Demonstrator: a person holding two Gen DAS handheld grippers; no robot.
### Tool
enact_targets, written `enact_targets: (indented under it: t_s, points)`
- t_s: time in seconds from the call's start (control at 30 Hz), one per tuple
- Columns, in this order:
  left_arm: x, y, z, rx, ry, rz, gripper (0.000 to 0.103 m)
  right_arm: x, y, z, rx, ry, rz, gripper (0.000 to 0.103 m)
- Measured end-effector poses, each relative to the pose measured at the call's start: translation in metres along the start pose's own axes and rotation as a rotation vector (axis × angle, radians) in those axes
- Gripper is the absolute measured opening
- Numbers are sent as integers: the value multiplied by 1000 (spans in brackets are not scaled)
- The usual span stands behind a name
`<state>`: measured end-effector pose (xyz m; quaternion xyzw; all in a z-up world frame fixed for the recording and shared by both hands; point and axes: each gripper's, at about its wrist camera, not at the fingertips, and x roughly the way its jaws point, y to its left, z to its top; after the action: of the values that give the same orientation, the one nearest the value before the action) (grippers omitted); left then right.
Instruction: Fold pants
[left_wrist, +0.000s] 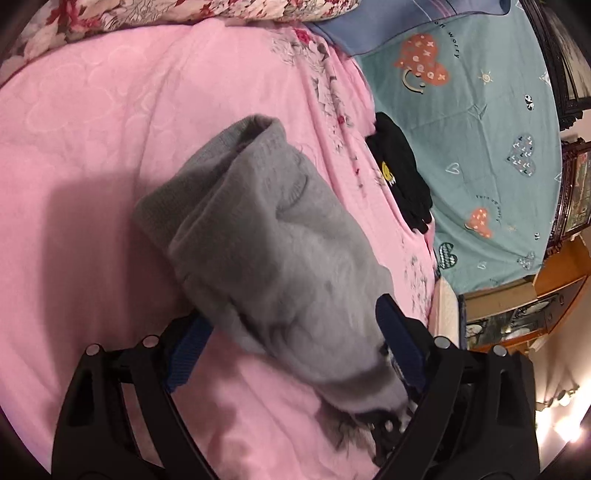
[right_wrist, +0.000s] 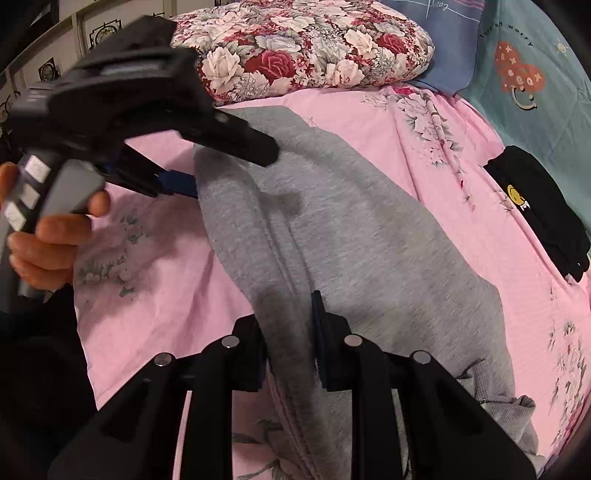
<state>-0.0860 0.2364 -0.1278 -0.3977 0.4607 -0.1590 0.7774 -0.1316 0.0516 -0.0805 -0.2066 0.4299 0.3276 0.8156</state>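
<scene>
The left gripper (left_wrist: 291, 339) stands wide open with a bunched fold of the grey sweatpants (left_wrist: 258, 236) lying between its blue pads (left_wrist: 188, 350); from its own camera I cannot tell whether the pads press the cloth or only straddle it. In the right wrist view that same gripper (right_wrist: 192, 173) reaches in from the left edge of the bed, held in the person's left hand (right_wrist: 48, 229), its tip at the pants' upper left edge. The pants (right_wrist: 332, 236) lie diagonally across the middle of the pink floral sheet (right_wrist: 147, 251), a rose-print pillow (right_wrist: 306, 48) beyond them at the head edge. The right gripper (right_wrist: 290, 339) is narrowed onto a raised lengthwise ridge of the fabric and appears to pinch it. Near the bed's right edge a black garment with a smiley patch (right_wrist: 543, 218) rests where pink meets the teal sheet (right_wrist: 546, 96).

For a clean fold, both grips should probably hold the same edge, lift together, keep the cloth taut between them, and lay seam upon seam before letting go.
</scene>
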Motion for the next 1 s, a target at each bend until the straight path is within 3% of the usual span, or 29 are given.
enact_targets:
  t_s: [0.1,0.13,0.17,0.2,0.27,0.47,0.53,0.6,0.67,0.73,0.8,0.87,0.93,1.0]
  points:
    - [6,-3,2,10,-38,20,80,2,0,-4,13,-6,11,23]
    - [9,-4,2,20,-45,48,67,3,0,-5,21,-2,22,30]
    - [11,-3,3,28,-46,78,55,2,-1,-6,30,-2,35,45]
    - [13,-1,3,29,-47,91,53,-3,-3,-9,49,-15,41,53]
    - [12,2,5,20,-54,86,42,-19,-17,-16,114,-44,88,57]
    - [10,3,6,37,-62,96,37,-90,-121,-74,587,-222,229,67]
    - [11,2,6,40,-59,102,37,-104,-143,-97,692,-249,155,68]
    - [11,2,7,43,-53,105,37,-112,-152,-110,704,-254,56,68]
    - [11,3,7,44,-51,107,38,-114,-152,-111,634,-214,-66,67]
    - [11,3,6,46,-53,113,38,-105,-153,-98,522,-154,-132,67]
    - [10,3,4,46,-56,117,39,-92,-154,-90,451,-90,-159,59]
    - [9,5,2,51,-60,120,39,-71,-163,-87,424,-5,-122,27]
    - [9,5,2,60,-62,122,39,-61,-160,-90,395,31,-89,15]
    - [9,4,1,68,-65,124,39,-65,-153,-85,347,29,-92,11]
